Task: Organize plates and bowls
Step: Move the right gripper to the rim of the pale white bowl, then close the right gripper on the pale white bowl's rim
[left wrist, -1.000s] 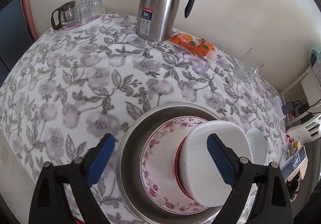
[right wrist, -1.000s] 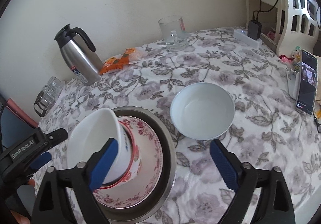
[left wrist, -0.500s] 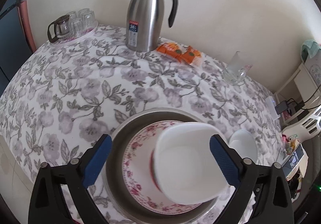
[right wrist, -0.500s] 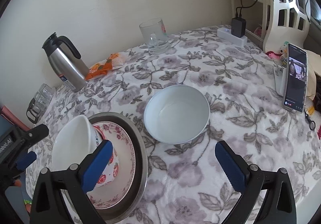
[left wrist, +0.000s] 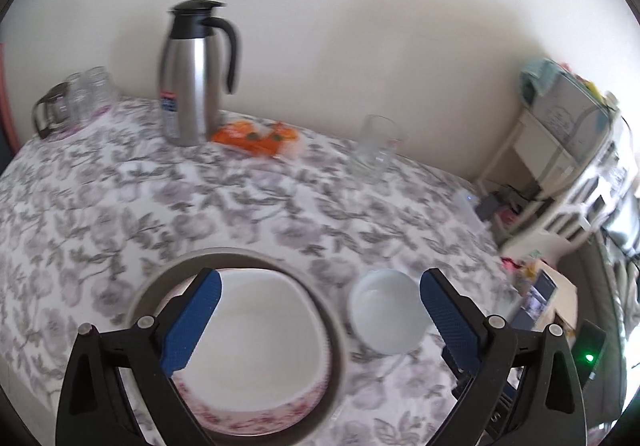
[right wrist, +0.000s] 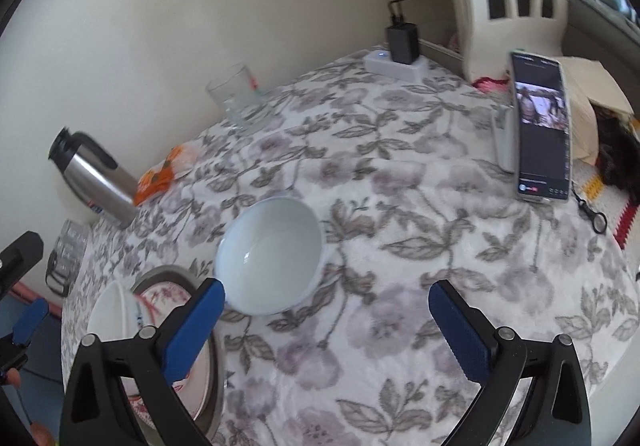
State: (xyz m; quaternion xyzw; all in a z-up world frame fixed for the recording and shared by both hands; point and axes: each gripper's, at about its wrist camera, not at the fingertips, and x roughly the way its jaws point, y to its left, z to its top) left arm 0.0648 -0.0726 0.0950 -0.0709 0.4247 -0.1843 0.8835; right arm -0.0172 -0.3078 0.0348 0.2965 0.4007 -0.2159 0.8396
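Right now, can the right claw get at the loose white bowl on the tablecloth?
Probably yes. The right claw is open and empty, with the white bowl just ahead of its left finger, upright on the tablecloth, nothing between them.

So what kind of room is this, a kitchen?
Probably a home dining corner, not clearly a kitchen: a table under a flowery cloth against a wall, a steel jug, drinking glasses and bowls set out.
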